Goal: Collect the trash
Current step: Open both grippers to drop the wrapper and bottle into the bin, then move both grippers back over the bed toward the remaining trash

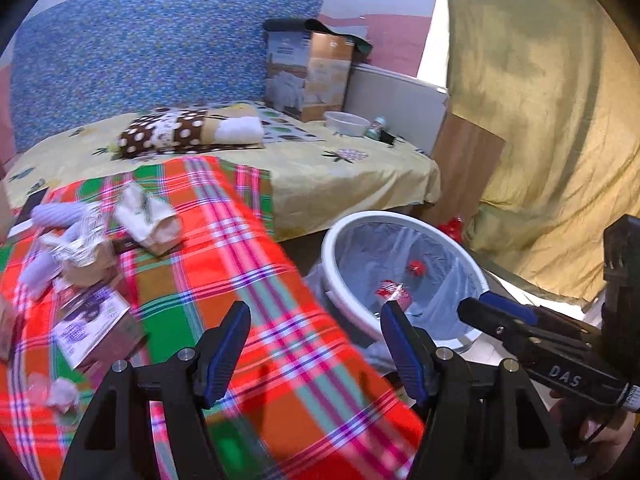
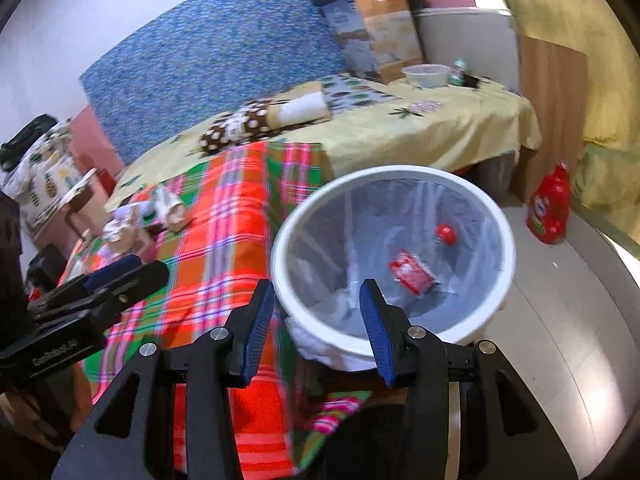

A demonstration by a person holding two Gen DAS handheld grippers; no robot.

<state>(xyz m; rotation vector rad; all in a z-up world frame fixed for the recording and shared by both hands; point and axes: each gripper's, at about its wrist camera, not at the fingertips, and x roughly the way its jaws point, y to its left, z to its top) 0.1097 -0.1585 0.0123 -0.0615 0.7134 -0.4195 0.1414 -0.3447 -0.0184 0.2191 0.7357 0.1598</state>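
beside bin (image 2: 394, 320), blurred trash (image 1: 100, 248)

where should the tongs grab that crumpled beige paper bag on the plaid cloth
Grip the crumpled beige paper bag across its narrow middle, coming down from above with the open left tongs. It lies on its side on the plaid cloth, long and soft, so pinching across its width should hold.

White letters reading "DAS" stood on the black body of the right tongs (image 1: 480, 312), seen from the left wrist. Pale lettering ran along the left tongs (image 2: 152, 276) in the right wrist view, too blurred to read. Print on the purple packet (image 1: 86, 320) was illegible.
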